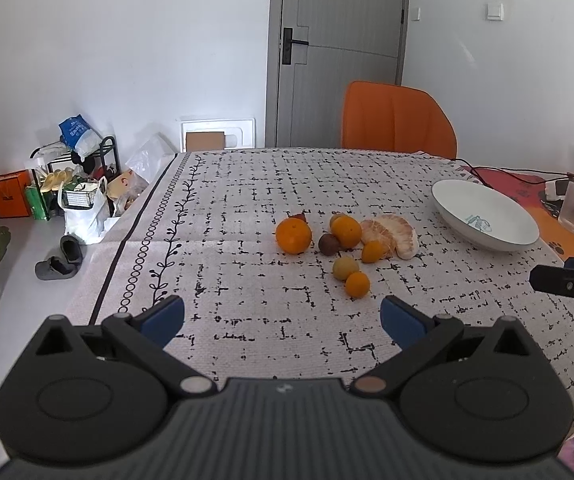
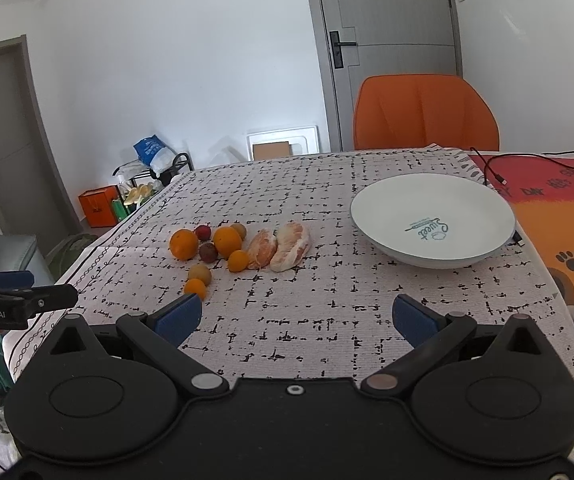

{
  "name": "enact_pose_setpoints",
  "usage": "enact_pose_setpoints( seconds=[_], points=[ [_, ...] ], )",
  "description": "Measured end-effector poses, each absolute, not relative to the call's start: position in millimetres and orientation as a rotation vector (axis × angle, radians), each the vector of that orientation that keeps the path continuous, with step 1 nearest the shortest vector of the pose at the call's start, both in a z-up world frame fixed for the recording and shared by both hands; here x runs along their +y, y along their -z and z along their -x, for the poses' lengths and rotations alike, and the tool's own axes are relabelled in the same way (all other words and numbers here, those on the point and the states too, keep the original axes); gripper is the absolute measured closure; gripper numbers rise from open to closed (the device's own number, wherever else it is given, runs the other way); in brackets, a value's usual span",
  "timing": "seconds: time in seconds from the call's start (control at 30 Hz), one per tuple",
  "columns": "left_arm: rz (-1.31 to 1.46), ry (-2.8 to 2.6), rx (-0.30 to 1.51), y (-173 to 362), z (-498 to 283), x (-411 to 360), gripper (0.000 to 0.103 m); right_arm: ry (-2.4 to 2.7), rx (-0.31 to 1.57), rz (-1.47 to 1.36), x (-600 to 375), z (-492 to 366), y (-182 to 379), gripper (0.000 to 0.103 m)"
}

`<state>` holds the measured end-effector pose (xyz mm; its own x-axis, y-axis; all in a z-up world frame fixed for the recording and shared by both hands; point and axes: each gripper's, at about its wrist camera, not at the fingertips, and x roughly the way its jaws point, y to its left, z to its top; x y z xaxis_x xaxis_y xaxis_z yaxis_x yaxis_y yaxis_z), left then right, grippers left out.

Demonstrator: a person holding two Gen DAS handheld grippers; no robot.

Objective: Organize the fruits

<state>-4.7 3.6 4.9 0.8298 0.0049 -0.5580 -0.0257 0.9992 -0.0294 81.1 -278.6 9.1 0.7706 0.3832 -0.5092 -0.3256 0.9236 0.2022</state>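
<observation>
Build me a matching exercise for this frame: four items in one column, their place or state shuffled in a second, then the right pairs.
Items:
1. white bowl
2. peeled citrus pieces
3. orange chair
4. left gripper

Place or state:
A. open, holding nothing
B. beyond the table's far edge
C. empty, right of the fruit
D. on the cloth, between the whole fruit and the bowl

Pairs: 1-C, 2-D, 3-B, 4-A
</observation>
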Motion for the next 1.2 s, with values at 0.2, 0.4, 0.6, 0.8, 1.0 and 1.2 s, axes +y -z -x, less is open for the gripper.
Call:
enact_pose_setpoints(
  seconds=[0.2,0.4,0.6,0.8,1.0,1.2],
  points=[
    [0.04,-0.014,0.595,-2.0,2.2,4.1,0.0,-0.389,0.579,-0.092,-277.6,-82.8,-5.7,0.0],
    [0.043,-0.01,0.607,4.4,-4.6,6.8,0.0,-0.405,0.596,-0.1,-277.5,-89.2,0.3,0.0],
    [0.057,0.009,0.599,8.2,-12.7,7.4,0.0,-0.406,0.589,-0.068,-272.9,-95.8,5.3,0.0],
    [0.064,0.04,0.595,14.6,-22.5,2.3,0.0,-0.422,0.596,-0.062,-270.3,-104.2,12.2,0.0],
    [0.086,0.055,0.592,22.3,-36.0,-2.6,0.002,-0.444,0.605,-0.072,-268.8,-111.7,20.3,0.0],
    [0.093,0.078,0.58,27.9,-46.8,-7.0,0.008,-0.437,0.61,-0.112,-272.9,-124.1,28.1,0.0]
  ],
)
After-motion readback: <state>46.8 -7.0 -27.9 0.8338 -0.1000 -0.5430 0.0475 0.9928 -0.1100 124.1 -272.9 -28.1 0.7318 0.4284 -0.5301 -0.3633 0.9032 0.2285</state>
